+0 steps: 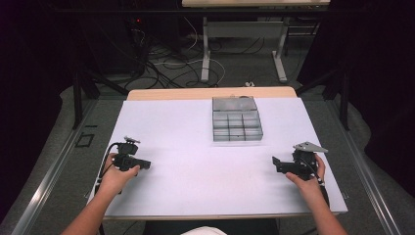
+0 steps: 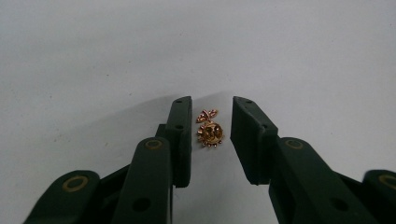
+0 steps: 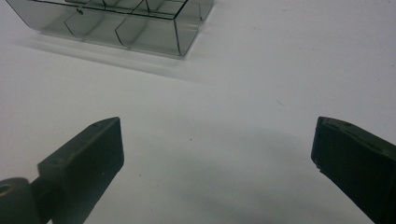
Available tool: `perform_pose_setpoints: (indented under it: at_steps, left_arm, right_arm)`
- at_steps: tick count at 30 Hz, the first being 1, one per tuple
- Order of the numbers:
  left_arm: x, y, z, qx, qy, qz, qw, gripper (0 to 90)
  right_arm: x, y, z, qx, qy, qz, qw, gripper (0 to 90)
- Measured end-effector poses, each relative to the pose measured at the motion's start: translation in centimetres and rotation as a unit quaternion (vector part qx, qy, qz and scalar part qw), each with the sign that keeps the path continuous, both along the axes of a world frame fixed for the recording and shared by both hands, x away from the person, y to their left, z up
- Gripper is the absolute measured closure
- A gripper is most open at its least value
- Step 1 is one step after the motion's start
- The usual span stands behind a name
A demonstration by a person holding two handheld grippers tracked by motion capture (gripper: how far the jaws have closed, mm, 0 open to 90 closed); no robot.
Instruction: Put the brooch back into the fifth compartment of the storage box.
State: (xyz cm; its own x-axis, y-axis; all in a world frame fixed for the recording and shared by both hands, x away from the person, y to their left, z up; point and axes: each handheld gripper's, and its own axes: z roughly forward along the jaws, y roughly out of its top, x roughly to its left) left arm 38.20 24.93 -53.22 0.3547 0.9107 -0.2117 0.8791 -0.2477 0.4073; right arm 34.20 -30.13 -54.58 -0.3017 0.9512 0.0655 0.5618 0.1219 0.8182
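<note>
Gold-coloured brooch (image 2: 210, 132) lies on the white table sheet (image 1: 195, 171) between the left gripper (image 2: 211, 123) jaws: narrow gap, pads not touching it. Round sunburst body nearer the camera, small leaf-like piece at the far end, long axis along the jaws. No legible writing. Right gripper (image 3: 217, 140) jaws wide apart, nothing between them. Clear compartment box (image 1: 236, 119) sits well apart, toward the far edge.

Left gripper (image 1: 139, 164), right gripper (image 1: 281, 165) flank organizer box (image 1: 237, 126).
</note>
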Motion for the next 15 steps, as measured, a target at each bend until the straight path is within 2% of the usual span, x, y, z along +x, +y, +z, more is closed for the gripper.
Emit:
perform_pose_setpoints:
  at_steps: [5, 6, 15]
  left_arm:
    - [0.05, -0.30, -0.13, 0.011, 0.001, 0.002, 0.9999, 73.1]
    - [0.08, -0.31, -0.04, 0.013, 0.006, 0.001, 0.9999, 73.1]
    - [0.01, -0.75, -0.10, 0.025, 0.002, 0.016, 0.9996, 75.6]
  right_arm:
    - [0.01, -0.02, -0.02, -0.002, -0.001, 0.001, 1.0000, 2.2]
    - [0.01, -0.02, -0.03, -0.002, -0.001, 0.002, 1.0000, 2.2]
    - [0.08, -0.08, -0.13, -0.003, 0.000, 0.001, 1.0000, 2.4]
